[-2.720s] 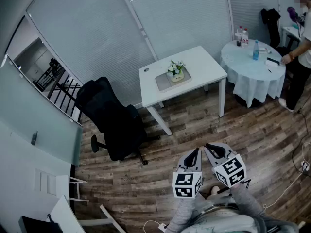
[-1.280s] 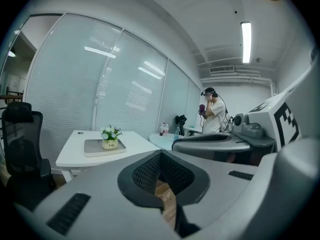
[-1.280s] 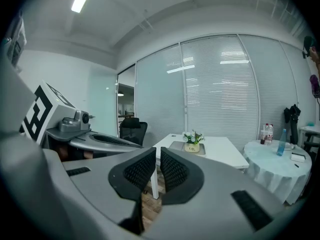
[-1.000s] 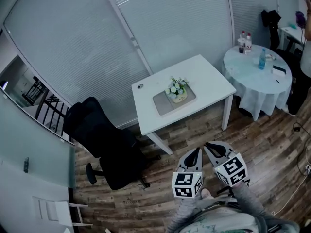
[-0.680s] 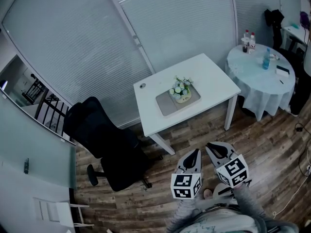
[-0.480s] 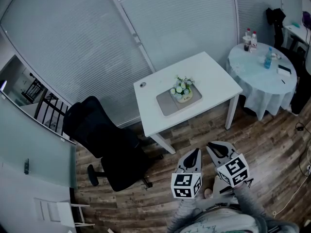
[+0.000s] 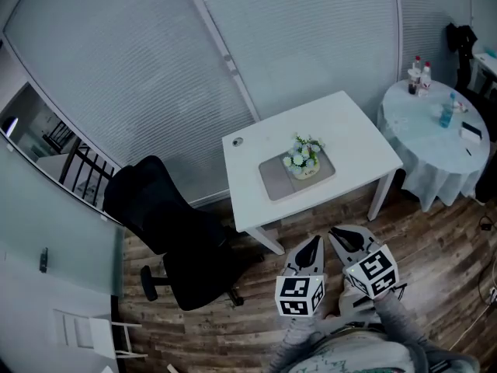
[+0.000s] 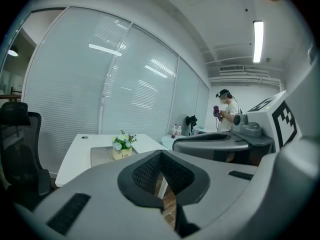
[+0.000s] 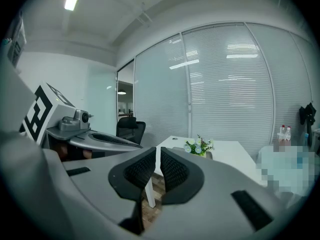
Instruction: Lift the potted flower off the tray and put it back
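The potted flower [image 7: 304, 162], white and blue blooms in a pale pot, stands on a grey tray [image 7: 278, 185] on the white table [image 7: 357, 130]. Both grippers hang side by side over the wood floor, short of the table's near edge. My left gripper [image 7: 314, 242] is shut with nothing in it, and so is my right gripper [image 7: 335, 232]. The left gripper view has the flower [image 8: 123, 144] beyond the shut left gripper [image 8: 161, 154]. In the right gripper view the flower [image 9: 198, 146] stands past the shut right gripper [image 9: 158, 150].
A black office chair [image 7: 175, 231] stands left of the table. A round table [image 7: 435, 138] with a white cloth and bottles stands at the right. Glass walls with blinds run behind the table. A person [image 8: 226, 109] stands far off in the left gripper view.
The white table with the flower has come closer and lower in the head view, drifting right. Both grippers stay shut and side by side in front of the body.
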### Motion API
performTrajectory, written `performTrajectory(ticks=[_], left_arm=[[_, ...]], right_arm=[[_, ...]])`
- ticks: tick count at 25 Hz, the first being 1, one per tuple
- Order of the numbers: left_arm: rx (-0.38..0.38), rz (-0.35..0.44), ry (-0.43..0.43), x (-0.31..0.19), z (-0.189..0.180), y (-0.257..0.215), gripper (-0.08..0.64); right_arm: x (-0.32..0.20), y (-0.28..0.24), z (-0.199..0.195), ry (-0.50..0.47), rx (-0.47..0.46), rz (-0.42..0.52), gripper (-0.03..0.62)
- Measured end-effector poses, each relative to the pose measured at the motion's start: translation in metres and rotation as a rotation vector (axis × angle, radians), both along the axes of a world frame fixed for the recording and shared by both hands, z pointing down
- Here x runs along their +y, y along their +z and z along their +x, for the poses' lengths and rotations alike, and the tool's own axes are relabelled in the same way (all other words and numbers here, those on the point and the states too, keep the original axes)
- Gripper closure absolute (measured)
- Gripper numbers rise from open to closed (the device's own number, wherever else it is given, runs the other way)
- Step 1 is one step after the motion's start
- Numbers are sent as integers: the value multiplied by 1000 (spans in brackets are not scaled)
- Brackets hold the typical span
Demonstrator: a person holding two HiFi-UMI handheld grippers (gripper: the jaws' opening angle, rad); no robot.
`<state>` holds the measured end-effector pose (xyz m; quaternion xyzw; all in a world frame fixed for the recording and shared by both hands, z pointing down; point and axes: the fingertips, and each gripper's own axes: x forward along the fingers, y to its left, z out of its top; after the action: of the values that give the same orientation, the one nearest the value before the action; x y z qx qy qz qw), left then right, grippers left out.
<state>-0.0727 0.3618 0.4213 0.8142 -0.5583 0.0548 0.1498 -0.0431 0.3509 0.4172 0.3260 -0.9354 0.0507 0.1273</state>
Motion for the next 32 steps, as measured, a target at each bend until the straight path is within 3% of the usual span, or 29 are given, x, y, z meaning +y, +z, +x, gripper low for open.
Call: performTrajectory(ticks=[18, 32], left_arm=[[-11, -19, -85, -113, 23, -1, 549], [-7, -18, -175, -137, 26, 3, 548]], right_arm=[[-111, 3, 15, -112, 0, -22, 552], [-137, 7, 17, -190, 3, -17, 552]])
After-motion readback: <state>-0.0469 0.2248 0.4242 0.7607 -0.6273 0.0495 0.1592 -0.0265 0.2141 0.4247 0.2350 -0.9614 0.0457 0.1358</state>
